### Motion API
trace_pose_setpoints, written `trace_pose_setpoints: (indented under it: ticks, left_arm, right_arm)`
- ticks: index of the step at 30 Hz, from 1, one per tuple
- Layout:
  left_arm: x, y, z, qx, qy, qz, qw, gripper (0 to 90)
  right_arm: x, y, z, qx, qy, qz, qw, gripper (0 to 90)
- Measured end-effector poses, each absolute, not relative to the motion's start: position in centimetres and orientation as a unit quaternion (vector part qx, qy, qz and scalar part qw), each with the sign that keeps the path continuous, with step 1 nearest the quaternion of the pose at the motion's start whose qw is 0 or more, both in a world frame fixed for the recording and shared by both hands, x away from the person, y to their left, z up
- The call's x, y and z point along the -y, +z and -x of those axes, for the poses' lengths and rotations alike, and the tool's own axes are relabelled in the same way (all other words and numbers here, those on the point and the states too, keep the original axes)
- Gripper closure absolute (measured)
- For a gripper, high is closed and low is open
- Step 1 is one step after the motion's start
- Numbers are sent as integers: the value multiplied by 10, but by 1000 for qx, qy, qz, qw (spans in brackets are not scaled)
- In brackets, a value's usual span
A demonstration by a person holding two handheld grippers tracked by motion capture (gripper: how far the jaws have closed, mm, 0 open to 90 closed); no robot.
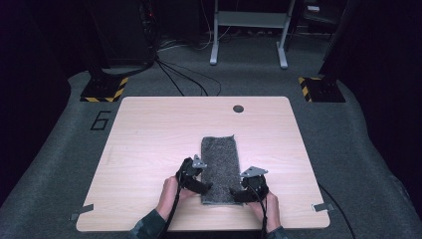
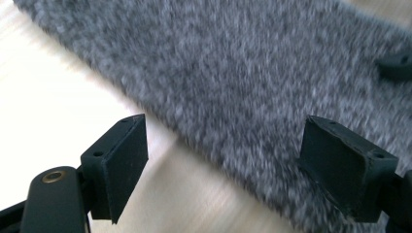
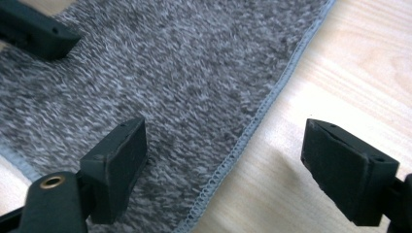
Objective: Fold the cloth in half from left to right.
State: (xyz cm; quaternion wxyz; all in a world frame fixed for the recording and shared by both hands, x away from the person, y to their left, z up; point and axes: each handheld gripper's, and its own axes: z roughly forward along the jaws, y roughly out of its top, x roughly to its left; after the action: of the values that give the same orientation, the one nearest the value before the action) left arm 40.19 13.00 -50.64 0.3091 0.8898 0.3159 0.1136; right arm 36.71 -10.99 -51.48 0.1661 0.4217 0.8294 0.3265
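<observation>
A grey fuzzy towel (image 1: 219, 167), folded into a long strip, lies flat on the light wooden table (image 1: 149, 134), its near end close to the front edge. My left gripper (image 1: 205, 187) is at the towel's near left corner and my right gripper (image 1: 235, 194) at its near right corner. In the left gripper view the left gripper (image 2: 233, 155) stands open, its jaws straddling the edge of the towel (image 2: 233, 73), nothing pinched. The right gripper (image 3: 233, 165) is open too, straddling the stitched hem of the towel (image 3: 160, 73). The left gripper's black jaw (image 3: 34, 31) rests on the cloth farther off.
A round cable hole (image 1: 238, 108) sits near the table's far edge. Tape tabs (image 1: 81, 211) mark the front corners. On the carpet beyond are a painted "6" (image 1: 101, 120), two hazard-striped stand bases (image 1: 104, 89), cables and a grey metal frame (image 1: 249, 30).
</observation>
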Motion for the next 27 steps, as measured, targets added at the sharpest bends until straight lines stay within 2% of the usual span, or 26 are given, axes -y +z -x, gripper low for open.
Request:
trace_pose_setpoints:
  ticks: [10, 20, 27]
  left_arm:
    - [-140, -513, -387, -318, 134, -888, 303, 175]
    - [-153, -506, -368, -310, 125, -884, 327, 147]
    - [-151, -512, -355, -297, 124, -896, 305, 147]
  right_arm:
    - [111, -520, -360, -832, 328, -418, 160, 167]
    - [108, -520, -349, -835, 335, -404, 165, 165]
    - [109, -520, -347, -840, 333, -399, 159, 163]
